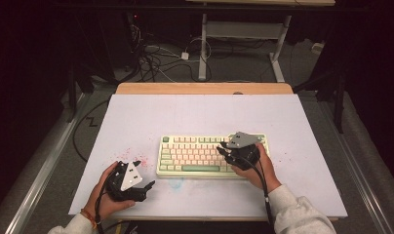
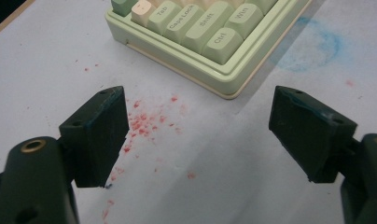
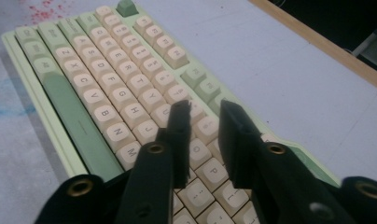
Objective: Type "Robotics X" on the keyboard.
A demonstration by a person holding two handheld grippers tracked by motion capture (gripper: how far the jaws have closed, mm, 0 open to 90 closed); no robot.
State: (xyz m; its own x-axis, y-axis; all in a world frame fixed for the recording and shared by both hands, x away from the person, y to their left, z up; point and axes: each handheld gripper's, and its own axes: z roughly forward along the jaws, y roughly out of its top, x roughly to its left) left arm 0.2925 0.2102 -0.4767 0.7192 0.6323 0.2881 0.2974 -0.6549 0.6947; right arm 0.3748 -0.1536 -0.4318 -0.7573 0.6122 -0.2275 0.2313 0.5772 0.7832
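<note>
A pale green keyboard with cream and green keys lies on the white table sheet. My right gripper hovers over the keyboard's right half, pointing left. In the right gripper view its jaws stand a narrow gap apart above the letter keys, with nothing between them. My left gripper rests near the table's front left, held in a hand. In the left gripper view it is wide open and empty, aimed at the keyboard's left corner.
Red specks and a faint blue smudge mark the sheet by the keyboard's left corner. A wooden strip edges the table's far side. Cables and a desk frame lie on the floor beyond it.
</note>
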